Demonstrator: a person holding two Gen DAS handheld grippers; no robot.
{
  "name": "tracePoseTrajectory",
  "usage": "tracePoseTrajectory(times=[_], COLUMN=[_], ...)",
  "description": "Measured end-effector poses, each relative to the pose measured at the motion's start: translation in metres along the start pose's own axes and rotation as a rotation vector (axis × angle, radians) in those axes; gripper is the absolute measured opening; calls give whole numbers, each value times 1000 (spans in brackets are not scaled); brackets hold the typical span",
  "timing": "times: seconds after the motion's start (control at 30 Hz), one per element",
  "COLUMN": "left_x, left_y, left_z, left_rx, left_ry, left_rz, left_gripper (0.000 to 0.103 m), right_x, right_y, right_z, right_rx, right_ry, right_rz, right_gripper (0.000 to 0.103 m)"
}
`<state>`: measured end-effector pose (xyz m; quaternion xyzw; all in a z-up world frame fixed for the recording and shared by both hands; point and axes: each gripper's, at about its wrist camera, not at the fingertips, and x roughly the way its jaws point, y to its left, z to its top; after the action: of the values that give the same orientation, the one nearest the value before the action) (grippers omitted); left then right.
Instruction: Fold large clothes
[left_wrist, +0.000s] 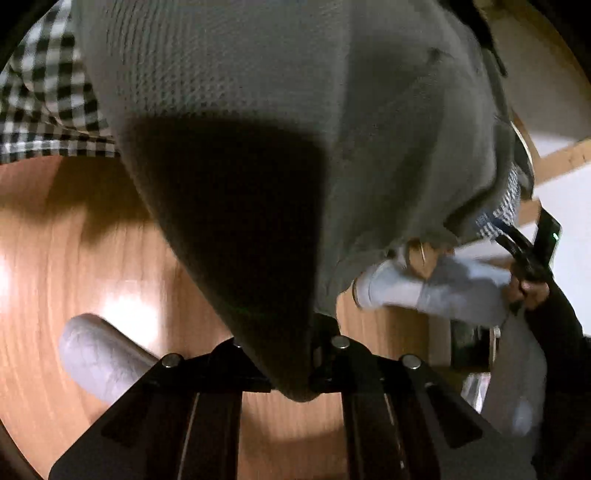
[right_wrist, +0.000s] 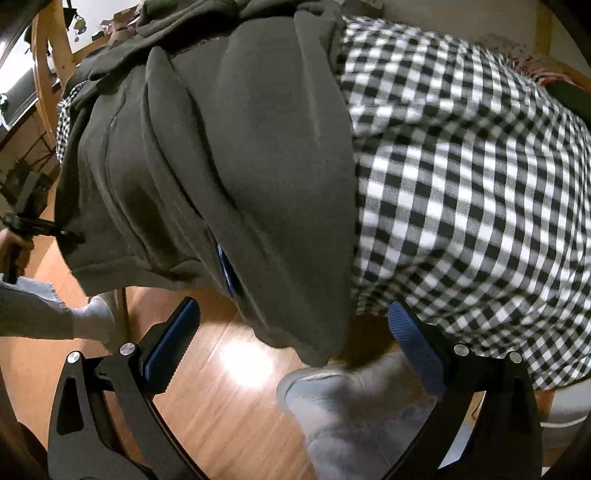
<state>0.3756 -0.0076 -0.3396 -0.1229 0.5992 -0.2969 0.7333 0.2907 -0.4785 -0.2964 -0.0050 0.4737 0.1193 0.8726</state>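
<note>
A large dark grey-green garment (left_wrist: 295, 110) hangs down and fills most of the left wrist view. My left gripper (left_wrist: 295, 384) is shut on its lower edge, with the cloth bunched between the fingers. From the right wrist view, the same garment (right_wrist: 240, 147) drapes over a black-and-white checked cloth (right_wrist: 480, 184). My left gripper (right_wrist: 74, 236) holds its far left edge there. My right gripper (right_wrist: 295, 343) stands open, blue pads (right_wrist: 177, 343) wide apart. The garment's lowest corner hangs between them, apart from both pads.
A wooden floor (right_wrist: 221, 406) lies below. The person's feet in grey socks (right_wrist: 351, 406) stand close under the right gripper. Another sock (left_wrist: 96, 354) shows at the left. A wooden frame (right_wrist: 48, 55) stands at the back left. The checked cloth (left_wrist: 44, 92) also shows top left.
</note>
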Motion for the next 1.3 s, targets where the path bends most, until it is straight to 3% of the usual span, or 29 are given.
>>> tracePoseTrajectory(times=[0.13,0.23,0.43,0.5,0.57,0.63,0.73,0.77,0.83,0.97,1.3], left_x=[-42,-87,-127,-139,-146,-148,-143,-142,-139,-148,-184], left_y=[-12,-25,-50,-56,-58,-53,-54,-55,-60,-61,-52], left_z=[-5,-5,-13,-9,-6,-8,-11,-13,-16,-23,-17], left_rx=[-2,18,69,79,81,72,64,62,60,66,29], left_ry=[-27,-84,-90,-92,-105,-115,-108,-108,-118,-184,-357], left_rz=[-85,-159,-145,-140,-134,-119,-100,-100,-108,-156,-191], left_gripper=[9,9,9,9,9,8,8,8,8,8,8], right_x=[18,40,74,73,71,72,65,59,37,-14,-64], right_y=[-16,-30,-55,-52,-45,-45,-42,-40,-40,-54,-89], right_z=[-10,-10,-4,0,4,4,1,0,4,26,40], right_rx=[31,73,237,238,210,209,182,171,207,311,421], right_ry=[70,97,97,93,141,213,296,303,250,39,-172], right_rz=[34,115,373,450,518,550,548,559,692,939,1063], right_gripper=[100,100,100,96,48,26,22,13,10,9,9])
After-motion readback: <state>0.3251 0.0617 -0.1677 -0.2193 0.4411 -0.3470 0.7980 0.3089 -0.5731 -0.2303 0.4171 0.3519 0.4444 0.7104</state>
